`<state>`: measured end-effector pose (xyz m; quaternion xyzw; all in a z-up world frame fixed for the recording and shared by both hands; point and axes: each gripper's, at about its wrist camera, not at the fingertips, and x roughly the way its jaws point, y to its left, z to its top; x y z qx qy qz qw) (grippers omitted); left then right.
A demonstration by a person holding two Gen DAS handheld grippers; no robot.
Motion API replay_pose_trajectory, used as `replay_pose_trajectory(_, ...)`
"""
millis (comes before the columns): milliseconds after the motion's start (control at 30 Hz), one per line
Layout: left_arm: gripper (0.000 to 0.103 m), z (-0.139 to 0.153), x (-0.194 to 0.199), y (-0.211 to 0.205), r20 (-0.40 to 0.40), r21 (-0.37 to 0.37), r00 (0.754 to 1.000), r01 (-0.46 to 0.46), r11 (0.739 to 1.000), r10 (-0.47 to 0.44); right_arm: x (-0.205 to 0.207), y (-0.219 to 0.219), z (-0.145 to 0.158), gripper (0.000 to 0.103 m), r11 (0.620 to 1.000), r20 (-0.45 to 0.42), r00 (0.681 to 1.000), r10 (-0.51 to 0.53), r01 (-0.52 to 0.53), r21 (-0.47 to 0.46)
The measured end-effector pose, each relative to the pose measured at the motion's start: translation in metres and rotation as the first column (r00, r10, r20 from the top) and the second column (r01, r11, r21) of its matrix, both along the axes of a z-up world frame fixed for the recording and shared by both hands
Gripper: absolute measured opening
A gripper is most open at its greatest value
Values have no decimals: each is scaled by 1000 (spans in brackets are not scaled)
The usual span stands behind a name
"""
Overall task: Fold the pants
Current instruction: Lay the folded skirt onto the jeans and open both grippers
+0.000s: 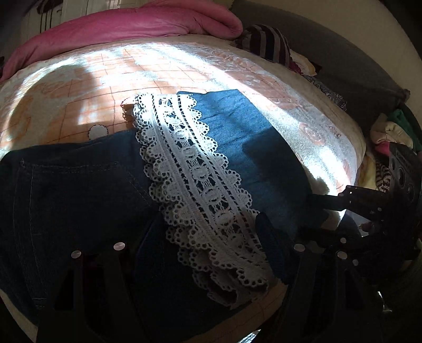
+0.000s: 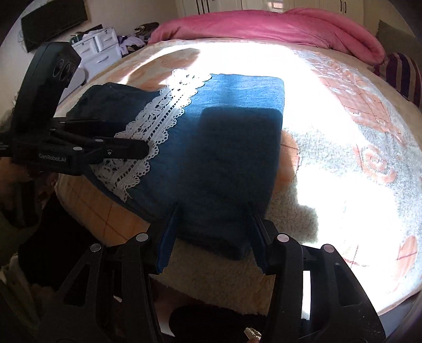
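Observation:
Dark blue denim pants [image 1: 79, 190] lie folded on the bed, with a white lace trim [image 1: 195, 184] running across them. In the right wrist view the pants [image 2: 232, 147] show as a folded stack with the lace [image 2: 155, 129] at its left. My left gripper [image 1: 208, 253] is open low over the lace, a finger on each side. It also shows in the right wrist view [image 2: 132, 142], reaching over the lace. My right gripper [image 2: 213, 237] is open, its fingers either side of the folded near corner. It shows at the pants' right edge in the left wrist view [image 1: 316, 216].
A pink quilt [image 1: 137, 23] is bunched at the far side of the bed. A peach and white fleece blanket [image 2: 356, 163] covers the bed. Striped and mixed clothes [image 1: 269, 42] pile at the right. White drawers [image 2: 100, 50] stand beyond the bed's left.

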<state>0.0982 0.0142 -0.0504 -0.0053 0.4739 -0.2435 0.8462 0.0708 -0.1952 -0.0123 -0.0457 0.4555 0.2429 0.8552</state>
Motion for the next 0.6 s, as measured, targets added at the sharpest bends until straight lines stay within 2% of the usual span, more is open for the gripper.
replay_pose_trajectory(100, 74, 5, 1, 2, -19, -12, 1000, -13, 1000, 13, 0, -4, 2, 47, 1000, -2, 1000, -7, 7, 22)
replay_pose_trajectory(133, 74, 9, 1, 4, -30, -28, 999, -28, 999, 27, -2, -3, 2, 57, 999, 2, 1000, -18, 18, 37)
replay_pose_trajectory(167, 74, 12, 0, 7, -36, -38, 999, -40, 998, 39, -5, -4, 3, 61, 998, 9, 999, -31, 31, 48)
replay_pose_trajectory(300, 75, 23, -6, 12, -23, -28, 998, -63, 998, 62, -15, -9, 11, 70, 995, 35, 997, -70, 67, 67)
replay_pose_trajectory(367, 97, 29, -10, 14, -15, -16, 997, -82, 997, 82, -14, -11, 19, 80, 993, 54, 994, -92, 88, 72)
replay_pose_trajectory(433, 99, 36, -13, 16, -2, -16, 996, -93, 996, 93, -11, -16, 22, 88, 991, 70, 991, -116, 110, 80)
replay_pose_trajectory(500, 98, 43, -16, 19, 6, -31, 996, -93, 995, 93, -10, -19, 27, 90, 988, 87, 986, -140, 133, 84)
replay_pose_trajectory(600, 98, 50, -19, 19, 22, -10, 995, -101, 995, 101, -8, -20, 31, 94, 984, 102, 981, -163, 154, 88)
